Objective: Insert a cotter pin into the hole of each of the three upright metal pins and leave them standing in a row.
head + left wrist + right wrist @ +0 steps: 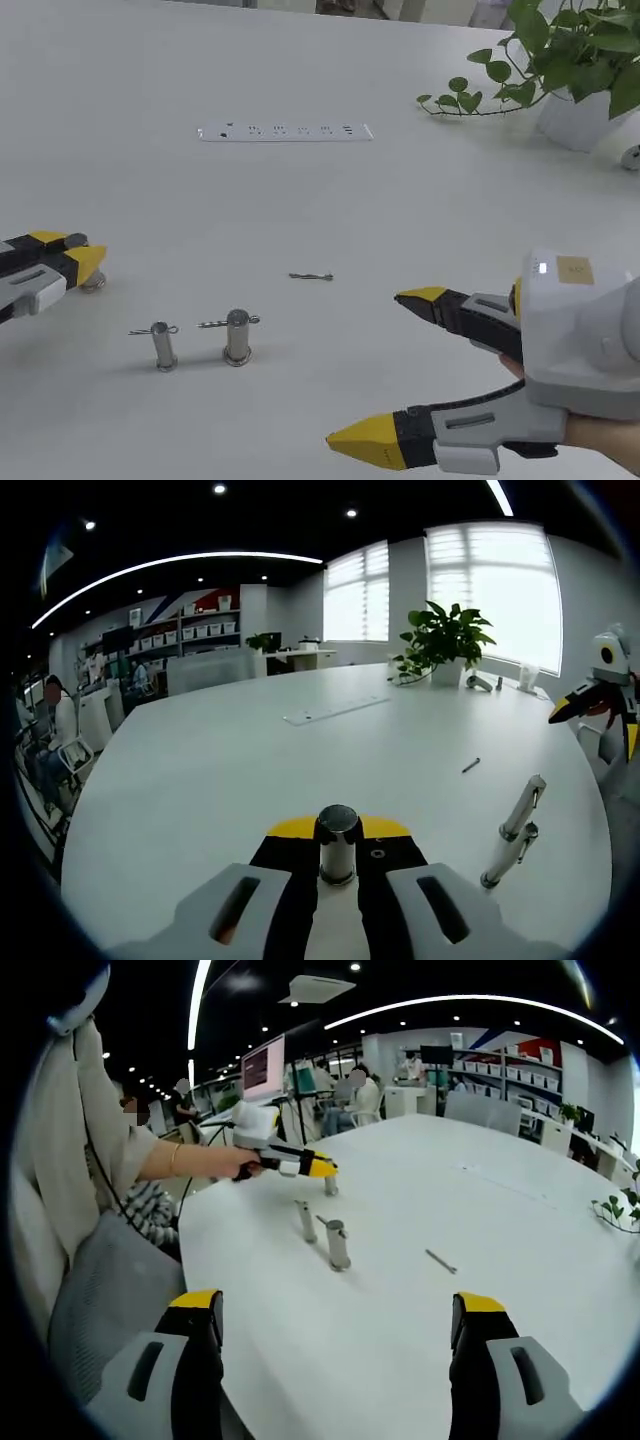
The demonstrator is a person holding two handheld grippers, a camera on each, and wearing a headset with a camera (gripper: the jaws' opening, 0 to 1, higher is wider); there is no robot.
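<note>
Head view: the left tool [68, 250] pinches the third pin [92, 283], upright on the desk [300, 200], nearer than the power strip [285, 131] and off to its left. Straight out from the strip stand two fitted pins, one [164, 345] beside the other [237, 337]. A loose cotter pin [311, 276] lies closer to the strip. The right tool [385, 368] is spread wide, holding nothing.
</note>
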